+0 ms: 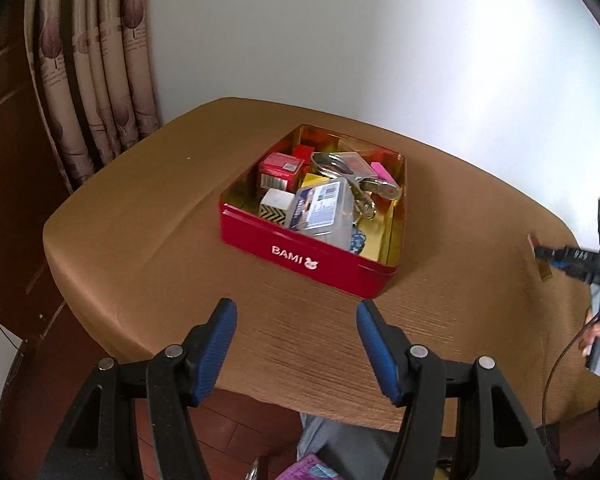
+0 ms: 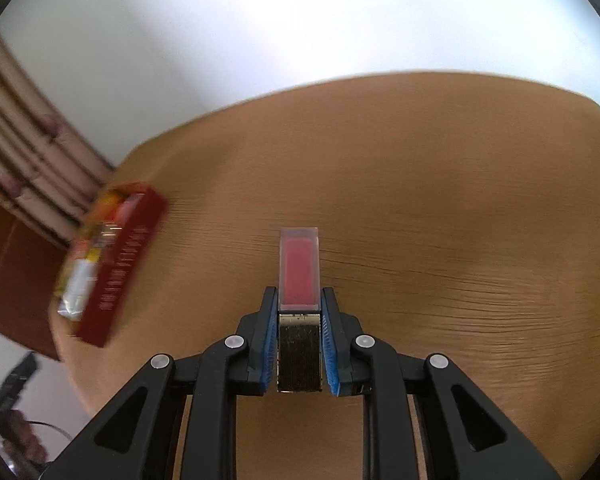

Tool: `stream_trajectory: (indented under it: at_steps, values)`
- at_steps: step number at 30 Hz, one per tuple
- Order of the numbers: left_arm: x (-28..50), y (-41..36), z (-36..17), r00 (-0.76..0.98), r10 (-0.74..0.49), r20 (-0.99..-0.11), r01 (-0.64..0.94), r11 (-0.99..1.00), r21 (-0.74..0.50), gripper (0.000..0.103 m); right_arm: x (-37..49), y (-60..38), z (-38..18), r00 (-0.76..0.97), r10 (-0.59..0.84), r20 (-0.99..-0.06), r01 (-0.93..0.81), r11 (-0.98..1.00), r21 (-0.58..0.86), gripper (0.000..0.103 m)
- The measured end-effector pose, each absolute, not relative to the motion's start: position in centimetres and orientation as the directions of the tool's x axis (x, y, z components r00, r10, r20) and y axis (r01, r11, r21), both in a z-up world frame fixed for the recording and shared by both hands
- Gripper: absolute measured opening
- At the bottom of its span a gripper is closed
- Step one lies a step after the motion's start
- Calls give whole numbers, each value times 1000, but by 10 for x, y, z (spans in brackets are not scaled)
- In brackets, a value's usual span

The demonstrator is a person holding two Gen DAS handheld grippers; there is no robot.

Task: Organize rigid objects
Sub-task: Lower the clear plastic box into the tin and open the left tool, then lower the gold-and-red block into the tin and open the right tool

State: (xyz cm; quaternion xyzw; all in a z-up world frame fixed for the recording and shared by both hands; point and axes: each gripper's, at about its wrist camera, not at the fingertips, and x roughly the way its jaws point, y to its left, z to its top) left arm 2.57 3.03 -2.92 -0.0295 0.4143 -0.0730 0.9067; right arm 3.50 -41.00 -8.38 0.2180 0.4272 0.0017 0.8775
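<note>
Desk (image 1: 140,220) carries red tin (image 1: 300,258), crammed with boxes and a clear case, just ahead of left gripper (image 1: 296,316), jaws wide and empty. Right gripper (image 2: 299,304) jaws clamp a lipstick-like tube (image 2: 299,268) by its dark cap, tin far left of them. Judged mid-transfer; next, swing left and release over the tin

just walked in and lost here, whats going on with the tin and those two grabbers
A person is sorting small items with two handheld grippers. The right gripper is shut on a slim clear case with a red insert, held over the brown table. The left gripper is open and holds nothing, in front of the red BAMI tin, which already holds small boxes, a clear plastic case and metal pieces.
</note>
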Motion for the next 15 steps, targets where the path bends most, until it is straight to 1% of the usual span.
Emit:
stream_trajectory:
  at_steps: [5, 9, 11, 15]
  values:
    - [24, 44, -32, 661, -185, -727, 83, 981, -174, 64, 74, -332, -38, 650, 318, -690, 13, 904, 428, 19]
    - [21, 48, -36, 666, -188, -722, 84, 981, -177, 64, 128, -265, -27, 603, 435, -669, -67, 863, 501, 19]
    - [20, 50, -36, 668, -204, -715, 85, 976, -198, 64, 156, -239, -32, 580, 446, -682, -72, 862, 502, 19]
    - [21, 51, -35, 666, -230, -710, 101, 970, -219, 64, 206, -209, -48, 549, 422, -722, -38, 875, 482, 19]
